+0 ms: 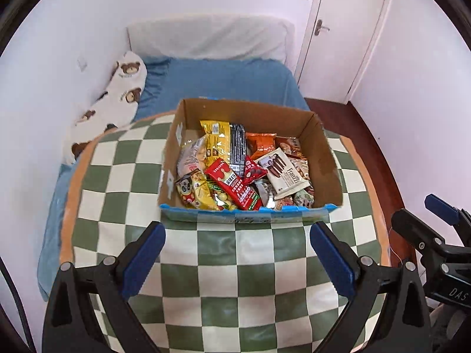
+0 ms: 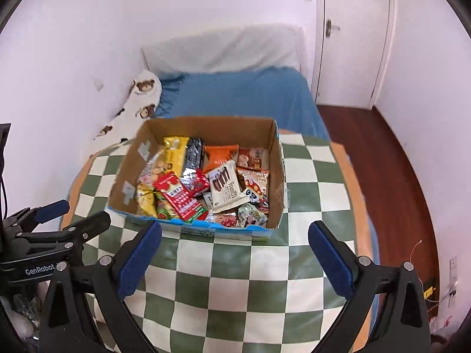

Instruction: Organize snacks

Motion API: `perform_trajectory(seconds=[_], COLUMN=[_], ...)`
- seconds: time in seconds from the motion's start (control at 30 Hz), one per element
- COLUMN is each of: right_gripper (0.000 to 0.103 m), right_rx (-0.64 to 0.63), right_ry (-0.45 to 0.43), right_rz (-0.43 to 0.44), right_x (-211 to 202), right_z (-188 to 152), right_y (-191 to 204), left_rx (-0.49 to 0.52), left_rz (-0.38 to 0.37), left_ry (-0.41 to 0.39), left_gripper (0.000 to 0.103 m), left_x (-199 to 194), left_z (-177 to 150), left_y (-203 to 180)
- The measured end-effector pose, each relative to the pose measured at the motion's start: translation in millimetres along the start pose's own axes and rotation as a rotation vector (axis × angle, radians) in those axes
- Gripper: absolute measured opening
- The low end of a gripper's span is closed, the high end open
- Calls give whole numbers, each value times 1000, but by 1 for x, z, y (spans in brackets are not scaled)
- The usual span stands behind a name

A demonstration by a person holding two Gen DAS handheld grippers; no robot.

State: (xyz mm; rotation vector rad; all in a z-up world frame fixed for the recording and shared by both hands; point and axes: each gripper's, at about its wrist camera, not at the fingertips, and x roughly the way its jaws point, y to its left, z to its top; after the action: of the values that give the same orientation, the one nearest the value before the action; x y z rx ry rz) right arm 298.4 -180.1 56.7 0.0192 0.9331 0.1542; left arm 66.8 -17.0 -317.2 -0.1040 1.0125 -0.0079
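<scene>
An open cardboard box with a blue front edge stands on a green-and-cream checkered table. It is full of snack packets: a red packet, a yellow packet, a white Franzzi wafer packet. The box also shows in the right wrist view. My left gripper is open and empty, just in front of the box. My right gripper is open and empty, also in front of the box. Each gripper shows at the edge of the other's view.
Behind the table is a bed with a blue sheet, a white pillow and a bear-print cushion. A white door and dark wooden floor lie to the right.
</scene>
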Motion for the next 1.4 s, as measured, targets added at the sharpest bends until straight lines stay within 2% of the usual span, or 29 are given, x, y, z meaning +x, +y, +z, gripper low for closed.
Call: perform_trajectory(seconds=[0.23,0.4,0.7,0.9,1.4], right_gripper=[102,103,103,103,103], right_rx=[-13,-3,4,13,20], right_ry=[-103,-150,-179,-170,-165], right_rz=[-25,-35,-34,-31,-68], right_x=[-71,-107,-144,-139,-63], right_z=[-26,-39,-50,-48,-8], right_y=[8,7,5,2,-5], left_rx=[23,52,57,52,4], left_rz=[46,86,92,86,143], left_ry=[-98,-162,-212,-200,-140], left_gripper=[101,101,103,103,103], left_x=[-59,-94,-118,-112,-34], left_z=[-24,-35,-43,-40,-1], left_y=[-9,-21,-28,-31,-23])
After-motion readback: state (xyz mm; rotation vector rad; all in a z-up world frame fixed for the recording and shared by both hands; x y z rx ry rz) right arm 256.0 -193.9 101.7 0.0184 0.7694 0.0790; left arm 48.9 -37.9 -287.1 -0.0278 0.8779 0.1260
